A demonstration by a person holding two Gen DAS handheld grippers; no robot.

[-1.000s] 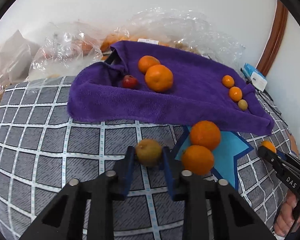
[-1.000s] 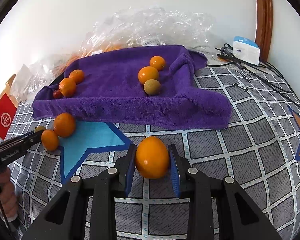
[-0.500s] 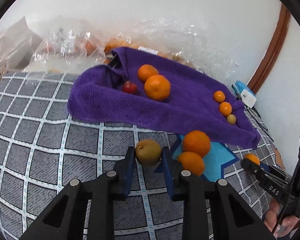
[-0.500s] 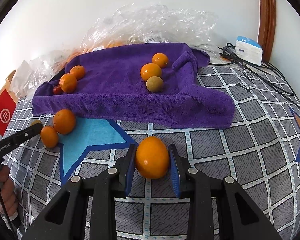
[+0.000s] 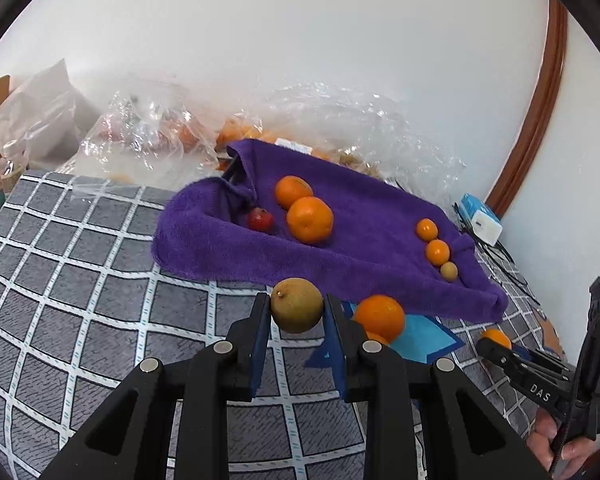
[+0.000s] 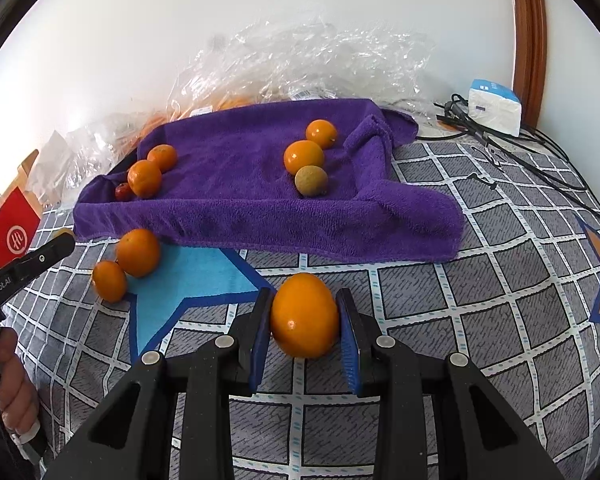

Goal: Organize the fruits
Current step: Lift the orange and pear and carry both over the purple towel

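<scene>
My left gripper (image 5: 296,312) is shut on a small brown-green fruit (image 5: 297,305), held above the checked cloth in front of the purple towel (image 5: 372,264). My right gripper (image 6: 305,320) is shut on a smooth orange fruit (image 6: 304,315) just in front of the towel (image 6: 260,216). On the towel lie two oranges (image 5: 309,219) and a small red fruit (image 5: 260,219) at its left end. Two small oranges (image 6: 303,156) and a brown fruit (image 6: 310,180) lie at its right end. Two loose oranges (image 6: 138,252) rest on the blue star patch.
Crumpled clear plastic bags (image 6: 300,64) with more fruit lie behind the towel along the white wall. A white and blue box (image 6: 494,106) and black cables (image 6: 512,148) sit at the far right. A red card (image 6: 10,228) stands at the left edge.
My left gripper has risen and tilted up with the brown-green fruit, so the towel sits lower in its view. The right gripper and its orange fruit have stayed put.
</scene>
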